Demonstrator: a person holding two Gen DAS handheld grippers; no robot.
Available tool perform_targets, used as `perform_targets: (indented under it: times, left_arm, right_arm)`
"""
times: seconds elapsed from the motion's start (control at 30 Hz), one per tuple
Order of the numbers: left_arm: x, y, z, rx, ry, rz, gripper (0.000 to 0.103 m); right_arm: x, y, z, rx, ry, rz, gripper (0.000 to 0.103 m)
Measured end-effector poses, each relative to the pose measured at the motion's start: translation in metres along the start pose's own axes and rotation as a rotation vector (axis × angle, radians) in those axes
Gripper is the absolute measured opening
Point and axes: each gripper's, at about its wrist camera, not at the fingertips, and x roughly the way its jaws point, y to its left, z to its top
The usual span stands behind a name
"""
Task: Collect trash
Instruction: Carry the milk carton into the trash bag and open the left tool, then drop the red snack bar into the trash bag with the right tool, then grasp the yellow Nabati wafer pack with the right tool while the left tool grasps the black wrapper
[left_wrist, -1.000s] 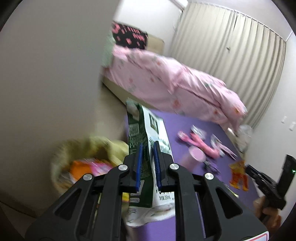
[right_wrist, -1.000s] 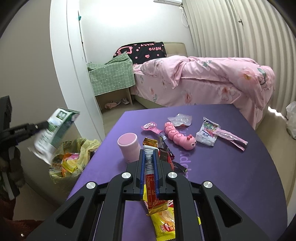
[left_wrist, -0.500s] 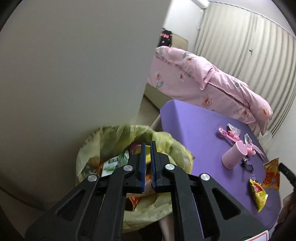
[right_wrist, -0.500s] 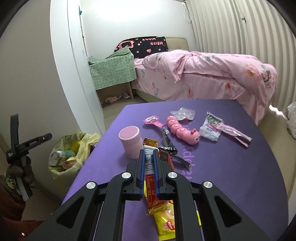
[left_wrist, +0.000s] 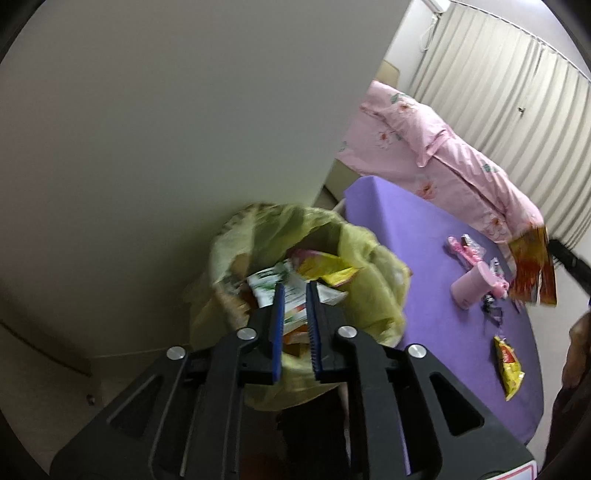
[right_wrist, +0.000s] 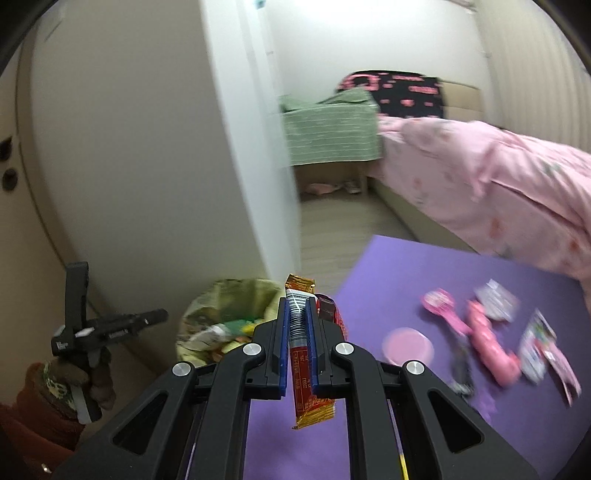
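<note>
A red and gold wrapper (right_wrist: 308, 363) is clamped between the narrow-set fingers of the right hand-held gripper (right_wrist: 298, 325), lifted clear of the purple surface (right_wrist: 417, 266). Just beyond stands the bin (left_wrist: 258, 236), lined in yellow and full of packets. The left hand-held gripper (left_wrist: 295, 314) hangs above it, fingers slightly parted, holding nothing.

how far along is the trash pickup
Partly done: a milk carton and wrappers lie in the yellow-lined bin, under the empty left gripper. The right gripper holds a red wrapper. A yellow packet and other wrappers remain on the purple table.
</note>
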Motion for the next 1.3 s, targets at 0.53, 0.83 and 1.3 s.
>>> perform_targets:
  times: [0.53, 0.83, 1.3]
  left_arm:
    - [-0.009, 0.038, -0.016, -0.041, 0.011, 0.009, 0.024]
    - [-0.015, 0.050, -0.018, -0.082, 0.005, 0.005, 0.029]
    - [-0.007, -0.042, -0.014, 0.120, 0.014, -0.168, 0.041]
  right_arm:
    - [0.156, 0.089, 0.027, -0.085, 0.181, 0.170, 0.010]
    - [0.160, 0.089, 0.025, -0.098, 0.185, 0.149, 0.049]
    - [0.026, -0.022, -0.027, -0.048, 0.134, -0.160, 0.049]
